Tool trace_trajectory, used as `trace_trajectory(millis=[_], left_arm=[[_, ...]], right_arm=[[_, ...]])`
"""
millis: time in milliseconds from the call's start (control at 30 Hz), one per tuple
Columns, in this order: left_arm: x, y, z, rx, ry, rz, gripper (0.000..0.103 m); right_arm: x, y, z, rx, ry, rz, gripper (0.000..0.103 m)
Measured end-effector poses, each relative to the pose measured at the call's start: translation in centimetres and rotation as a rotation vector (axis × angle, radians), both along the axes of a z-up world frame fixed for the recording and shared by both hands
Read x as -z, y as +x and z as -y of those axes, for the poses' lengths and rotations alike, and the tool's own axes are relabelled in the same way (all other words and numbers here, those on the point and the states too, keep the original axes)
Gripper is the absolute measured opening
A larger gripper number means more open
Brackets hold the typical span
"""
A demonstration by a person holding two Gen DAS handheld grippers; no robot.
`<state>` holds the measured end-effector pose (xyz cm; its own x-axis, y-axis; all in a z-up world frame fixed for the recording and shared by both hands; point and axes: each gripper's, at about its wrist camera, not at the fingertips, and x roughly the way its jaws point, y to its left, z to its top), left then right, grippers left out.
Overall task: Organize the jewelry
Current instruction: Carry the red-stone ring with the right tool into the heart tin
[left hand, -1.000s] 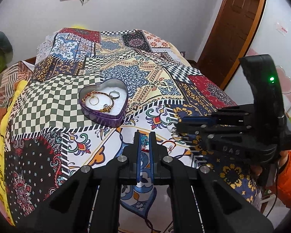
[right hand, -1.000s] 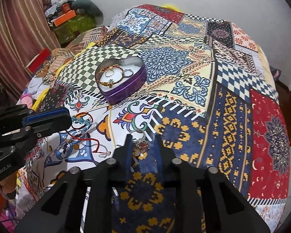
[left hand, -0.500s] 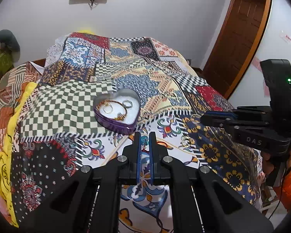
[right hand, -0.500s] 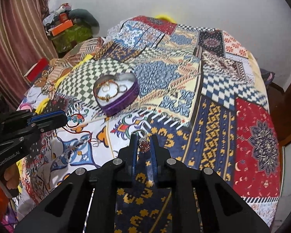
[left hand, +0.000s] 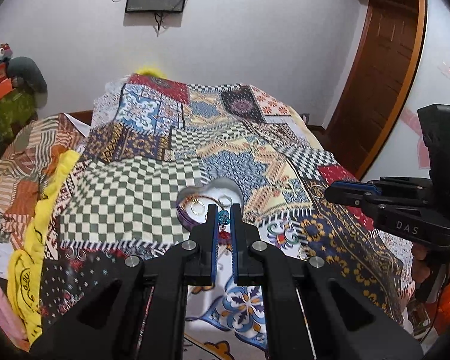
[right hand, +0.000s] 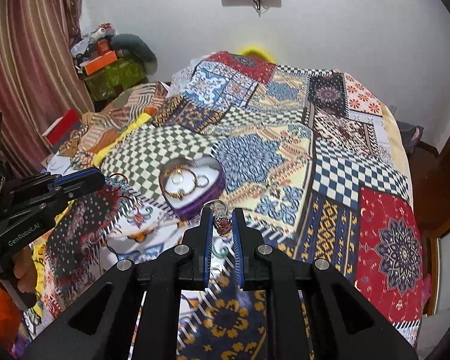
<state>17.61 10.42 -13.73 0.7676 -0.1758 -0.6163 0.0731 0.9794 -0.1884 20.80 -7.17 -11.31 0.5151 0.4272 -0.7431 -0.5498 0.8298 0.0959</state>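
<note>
Jewelry is pinched in both of your grippers. Your left gripper [left hand: 224, 216] has its fingers clenched on a beaded bracelet [left hand: 224, 217] with turquoise beads and red thread hanging below; your right gripper [right hand: 222, 221] has its fingers clenched on a ring [right hand: 222, 224] with a reddish stone. Both are lifted clear of the bed [right hand: 339, 162]. The heart-shaped tin [right hand: 192, 186], already holding bangles and rings, sits on the quilt just ahead of both sets of fingers. From your left, it lies straight ahead, partly hidden behind the fingertips; from your right, it lies ahead and slightly left. Neither hand is clearly nearer, I judge, so carry each piece forward over the rim before letting go.
</note>
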Motion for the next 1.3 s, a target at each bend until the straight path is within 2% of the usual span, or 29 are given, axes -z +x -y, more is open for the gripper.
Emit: trace_trajectory(millis=[267, 633, 900, 1300], left_arm=[[-1.0, 1.5, -0.9, -0.025, 0.015, 0.030, 0.006], [-0.4, 4.8, -2.0, -0.034, 0.006, 0.027, 0.006], [1.4, 7.3, -2.2, -0.023, -0.014, -0.015, 0.006], [5.5, 10.5, -2.0, 0.003, -0.046, -0.120, 0.006]], right_arm=[[-0.8, 1.3, -1.8, -0.019, 0.025, 0.015, 0.012], [-0.3, 3.3, -4.1, -0.040, 0.021, 0.007, 0.012], [0.7, 5.0, -5.7, -0.051, 0.006, -0.024, 0.012], [3.8, 7.9, -7.4, -0.061, -0.047, -0.139, 0.012]])
